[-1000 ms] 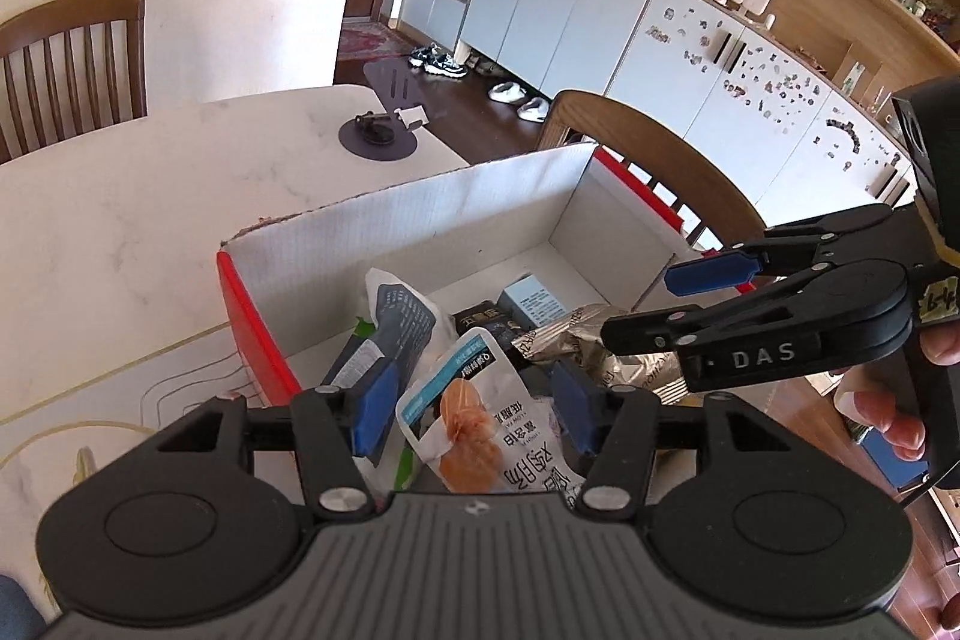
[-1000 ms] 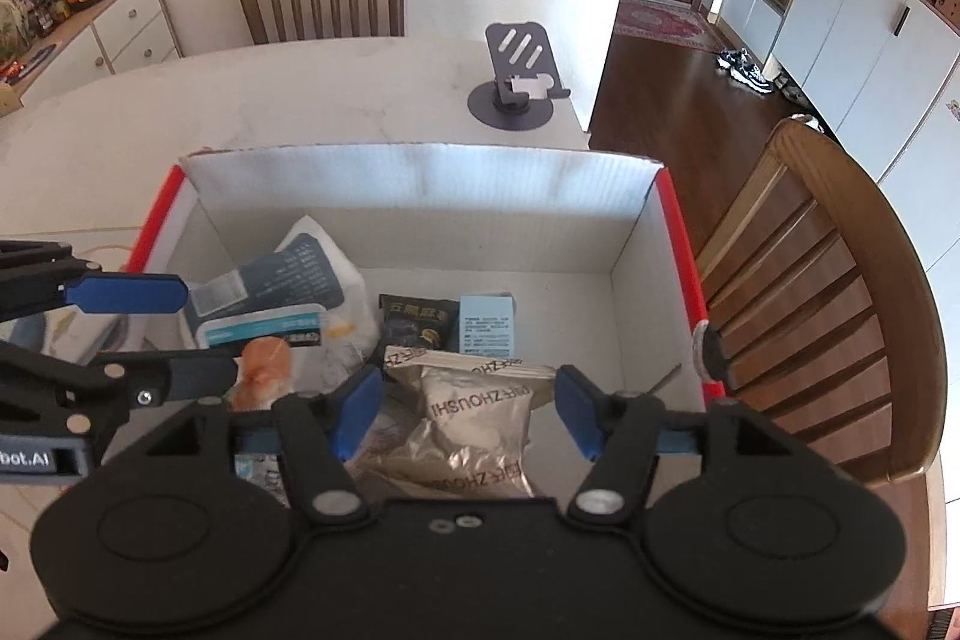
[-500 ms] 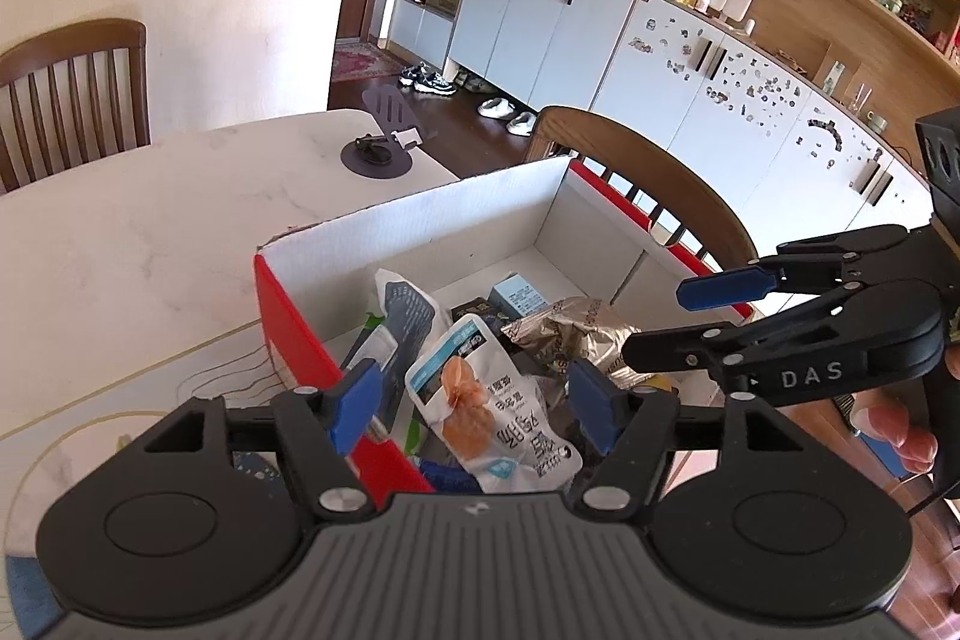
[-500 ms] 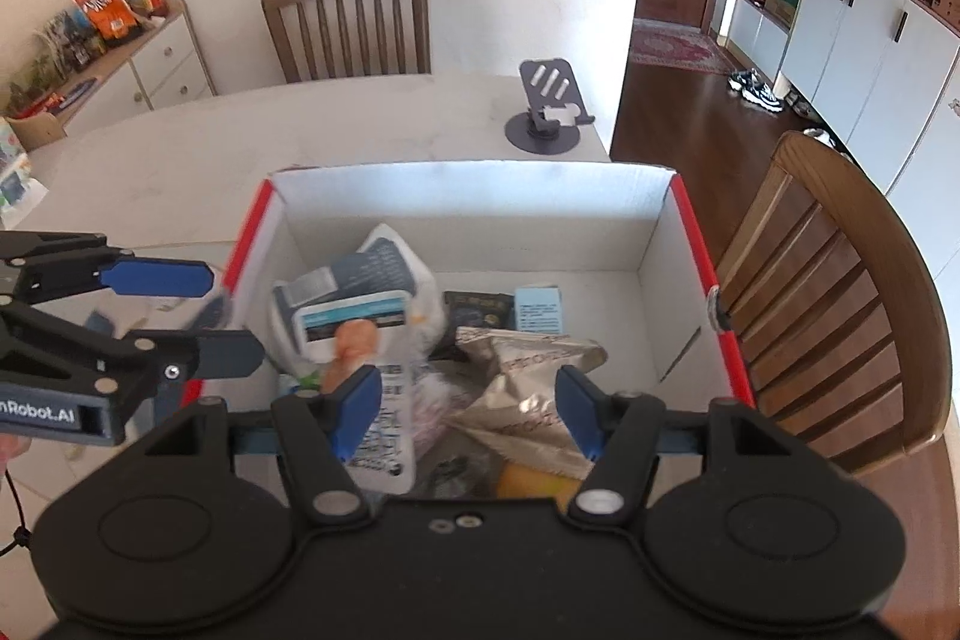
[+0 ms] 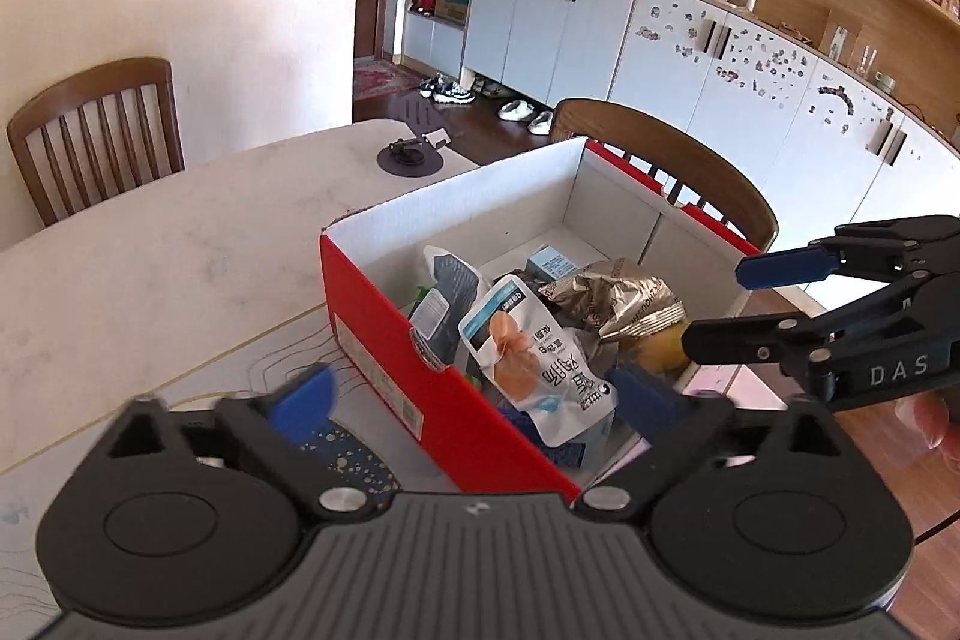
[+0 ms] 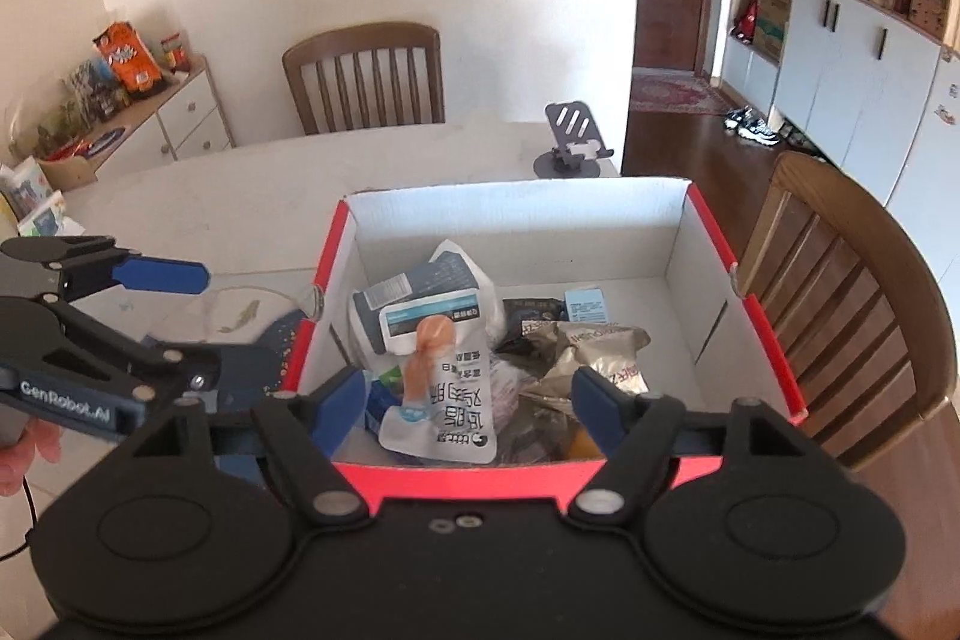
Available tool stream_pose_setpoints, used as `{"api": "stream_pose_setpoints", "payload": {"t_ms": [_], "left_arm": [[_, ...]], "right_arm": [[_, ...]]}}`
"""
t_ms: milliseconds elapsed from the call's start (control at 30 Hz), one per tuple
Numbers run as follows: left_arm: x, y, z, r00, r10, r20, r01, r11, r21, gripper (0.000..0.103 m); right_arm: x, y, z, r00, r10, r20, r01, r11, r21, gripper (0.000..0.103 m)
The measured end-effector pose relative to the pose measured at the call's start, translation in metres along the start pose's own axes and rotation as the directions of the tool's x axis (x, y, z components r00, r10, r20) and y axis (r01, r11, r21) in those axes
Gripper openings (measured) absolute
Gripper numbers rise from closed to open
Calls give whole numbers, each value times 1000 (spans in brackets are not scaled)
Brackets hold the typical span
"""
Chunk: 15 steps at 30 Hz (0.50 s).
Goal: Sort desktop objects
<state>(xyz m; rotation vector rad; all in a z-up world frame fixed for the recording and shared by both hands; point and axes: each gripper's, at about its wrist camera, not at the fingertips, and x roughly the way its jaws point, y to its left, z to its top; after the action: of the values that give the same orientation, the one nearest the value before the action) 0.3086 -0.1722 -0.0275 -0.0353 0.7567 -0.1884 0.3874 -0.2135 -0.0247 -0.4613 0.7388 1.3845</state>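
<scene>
Right claw (image 5: pixel 714 307), "DAS" lettering; left claw (image 6: pixel 204 319), "GenRobot.AI".

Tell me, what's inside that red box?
The box holds a white pouch, a crumpled gold bag, a small blue carton and dark packets; whatever lies beneath them is covered.

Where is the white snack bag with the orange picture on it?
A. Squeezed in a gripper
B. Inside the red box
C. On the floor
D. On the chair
B: the white snack bag lies on top of the other packets inside the red box, with no gripper fingers touching it.
</scene>
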Motion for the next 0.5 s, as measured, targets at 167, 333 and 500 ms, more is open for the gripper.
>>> {"api": "stream_pose_setpoints", "payload": {"t_ms": [167,333,500], "left_arm": [[-12,2,-7,1000,-13,22,13,1000,-7,103],[-25,-1,-15,999,-21,28,21,1000,-15,103],[-37,-5,-22,999,-31,34,32,999,-27,103]], "right_arm": [[-12,14,-12,998,-41,43,41,999,-12,78],[-22,25,-24,997,-55,59,55,998,2,78],[-35,31,-35,995,-76,71,75,997,11,78]]}}
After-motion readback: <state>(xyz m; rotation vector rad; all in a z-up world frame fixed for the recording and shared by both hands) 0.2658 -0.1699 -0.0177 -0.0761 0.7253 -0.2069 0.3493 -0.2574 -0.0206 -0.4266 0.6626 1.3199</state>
